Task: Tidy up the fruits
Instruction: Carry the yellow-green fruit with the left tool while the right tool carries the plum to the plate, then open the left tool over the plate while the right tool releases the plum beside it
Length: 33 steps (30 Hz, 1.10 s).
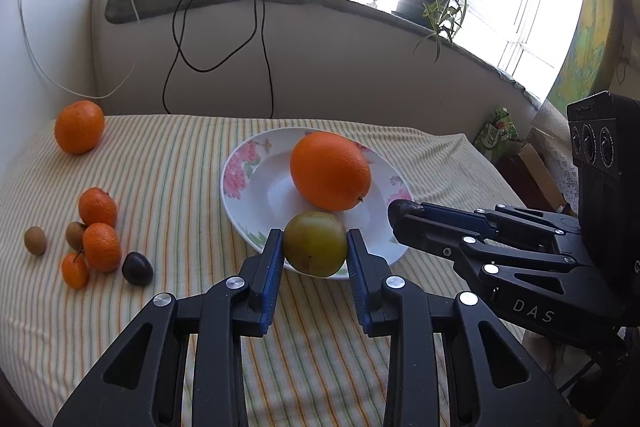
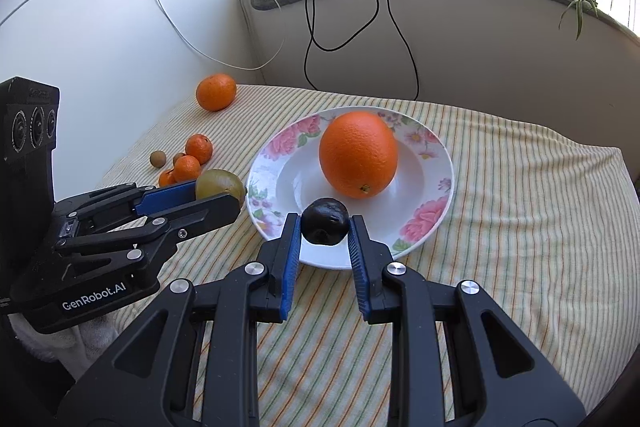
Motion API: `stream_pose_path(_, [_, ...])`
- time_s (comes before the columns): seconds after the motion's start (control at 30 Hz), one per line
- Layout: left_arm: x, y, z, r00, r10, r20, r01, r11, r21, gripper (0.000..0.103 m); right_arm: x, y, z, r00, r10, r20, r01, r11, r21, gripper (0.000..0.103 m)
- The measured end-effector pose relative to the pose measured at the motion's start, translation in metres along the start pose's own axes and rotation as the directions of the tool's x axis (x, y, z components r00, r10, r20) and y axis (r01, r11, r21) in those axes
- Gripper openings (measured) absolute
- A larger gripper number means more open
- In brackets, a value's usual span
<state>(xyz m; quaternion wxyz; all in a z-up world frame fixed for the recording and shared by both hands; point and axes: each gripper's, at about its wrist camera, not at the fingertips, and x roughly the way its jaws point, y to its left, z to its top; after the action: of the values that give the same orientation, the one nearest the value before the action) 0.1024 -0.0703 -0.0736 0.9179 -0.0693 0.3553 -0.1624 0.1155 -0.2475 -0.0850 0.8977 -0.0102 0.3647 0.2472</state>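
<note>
A green plum [image 1: 315, 243] was pinched by the left gripper [image 1: 315, 247] and a dark plum [image 2: 324, 221] by the right gripper [image 2: 324, 227]. Both were held over the near rim of the floral plate [image 2: 438, 163], presumably to be set beside the large orange [image 2: 358, 154].

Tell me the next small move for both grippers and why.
Probably carry both on over the floral white plate and lower: the left gripper clamps a greenish-yellow round fruit, the right gripper a dark plum, and only the large orange sits there.

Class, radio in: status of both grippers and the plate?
Left gripper shut on green fruit. Right gripper shut on dark fruit. Plate holds orange. Nothing blocking.
</note>
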Motion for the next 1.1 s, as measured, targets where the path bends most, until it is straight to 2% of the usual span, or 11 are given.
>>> stream_pose_path(0.47, [0.028,-0.015,0.006,0.999,-0.011,-0.040,0.012,1.000,0.022,0.029,0.017,-0.030,0.004,0.999,-0.036,-0.020,0.036,0.999,0.026,0.025])
stream_pose_path(1.1, [0.032,-0.016,0.007,0.999,-0.007,-0.049,0.008,0.999,0.031,0.030,0.028,-0.036,0.004,0.999,-0.032,-0.041,0.033,0.999,0.038,0.025])
